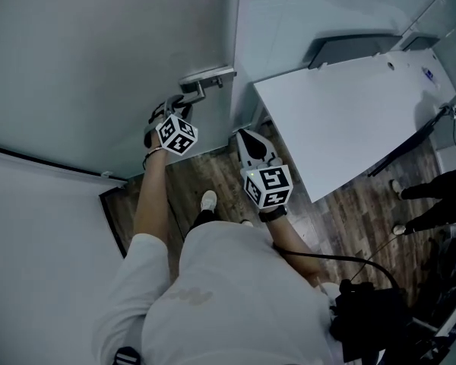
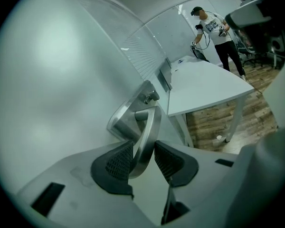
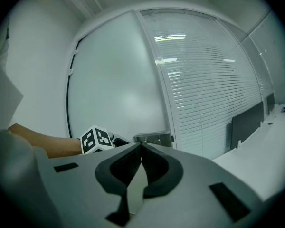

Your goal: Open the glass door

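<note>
Head view, frosted glass door [image 1: 99, 52], steel handle [image 1: 207, 76]

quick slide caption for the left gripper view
Left gripper clamped on the metal door handle of the glass door.

Cool, even light washes the glass door [image 3: 118, 80] hazy; both gripper views warp fisheye-style, corners vignetted black.

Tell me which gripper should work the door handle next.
Left. The left gripper has its jaws closed on the metal handle. The right gripper is shut on nothing and sits apart from the handle, so it would have to open and reach first.
</note>
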`<action>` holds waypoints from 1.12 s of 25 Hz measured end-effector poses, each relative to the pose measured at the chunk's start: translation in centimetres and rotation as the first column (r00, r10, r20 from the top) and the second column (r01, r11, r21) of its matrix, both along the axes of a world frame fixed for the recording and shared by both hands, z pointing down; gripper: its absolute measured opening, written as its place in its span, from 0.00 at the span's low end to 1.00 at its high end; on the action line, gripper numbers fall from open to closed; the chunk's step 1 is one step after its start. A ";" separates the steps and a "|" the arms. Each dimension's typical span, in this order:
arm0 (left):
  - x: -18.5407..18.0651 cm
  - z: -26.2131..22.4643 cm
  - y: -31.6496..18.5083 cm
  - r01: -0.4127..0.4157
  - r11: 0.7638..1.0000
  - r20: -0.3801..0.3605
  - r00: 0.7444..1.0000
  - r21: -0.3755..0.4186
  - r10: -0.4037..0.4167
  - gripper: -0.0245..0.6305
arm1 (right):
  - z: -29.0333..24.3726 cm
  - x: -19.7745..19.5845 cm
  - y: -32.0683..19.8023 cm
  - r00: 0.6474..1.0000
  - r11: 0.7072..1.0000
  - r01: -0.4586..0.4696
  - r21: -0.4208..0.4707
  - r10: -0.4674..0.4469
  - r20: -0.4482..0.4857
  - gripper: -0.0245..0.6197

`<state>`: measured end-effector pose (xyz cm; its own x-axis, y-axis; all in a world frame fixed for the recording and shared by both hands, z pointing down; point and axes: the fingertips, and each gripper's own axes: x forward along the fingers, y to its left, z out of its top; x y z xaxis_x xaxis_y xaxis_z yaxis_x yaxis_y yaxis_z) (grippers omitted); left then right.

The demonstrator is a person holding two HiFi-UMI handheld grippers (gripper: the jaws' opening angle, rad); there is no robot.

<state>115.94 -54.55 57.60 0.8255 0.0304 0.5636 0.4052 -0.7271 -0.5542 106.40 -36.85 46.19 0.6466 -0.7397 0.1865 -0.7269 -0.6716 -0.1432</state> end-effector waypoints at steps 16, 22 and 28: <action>-7.5 0.4 4.1 0.106 0.992 0.007 0.994 0.068 -0.107 0.25 | 0.7 -6.6 8.6 0.997 0.997 0.073 0.005 -0.073 0.013 0.04; -10.7 0.2 4.9 0.091 0.990 0.038 0.995 0.110 -0.096 0.25 | 2.7 -10.5 10.9 0.992 0.994 0.096 0.045 -0.099 0.077 0.04; -13.8 0.2 5.5 0.076 0.978 0.052 0.995 0.193 -0.087 0.25 | 3.3 -11.7 11.3 0.991 0.992 0.087 0.092 -0.096 0.092 0.04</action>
<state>102.15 -49.10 57.84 0.7853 -0.1487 0.6010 0.3855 -0.6422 -0.6626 94.74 -25.51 49.51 0.5575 -0.8113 0.1762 -0.7648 -0.5845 -0.2711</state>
